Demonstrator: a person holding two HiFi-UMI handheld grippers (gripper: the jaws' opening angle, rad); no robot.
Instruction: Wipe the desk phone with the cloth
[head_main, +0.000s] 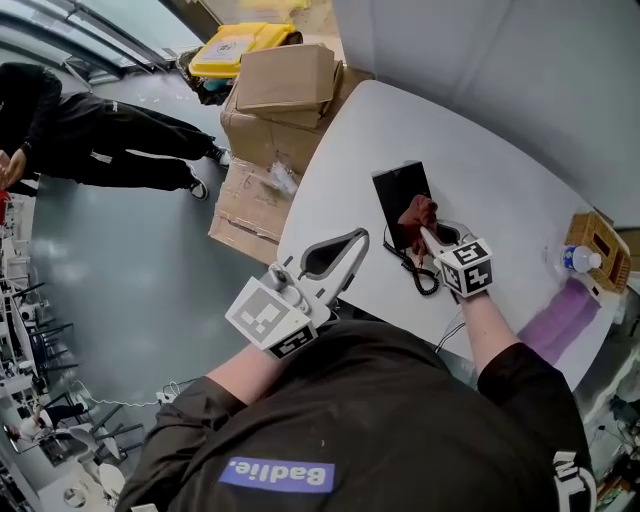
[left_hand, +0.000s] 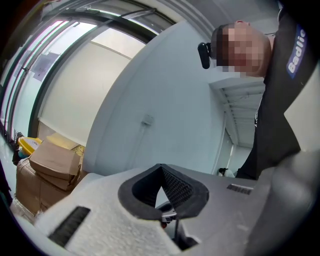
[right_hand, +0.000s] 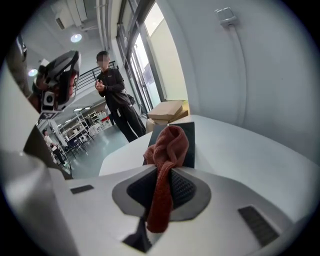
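The white counter (head_main: 500, 170) fills my head view, and cardboard boxes (head_main: 285, 85) are stacked on the floor off its far left edge. The black phone (head_main: 398, 185) lies flat near the counter's near edge, closer to the left edge than the right. My left tool (head_main: 362, 233) is over the near left edge, beside the phone but apart from it. In its own view the tips (left_hand: 161, 170) are pressed together with nothing between them. My right tool (head_main: 425, 232) sits at the phone's near end, pinching the red cloth (right_hand: 167, 145). The cloth bunches over the phone's near right corner, though I can't tell if it presses down. A dark cord (head_main: 425, 278) loops on the counter just under that tool.
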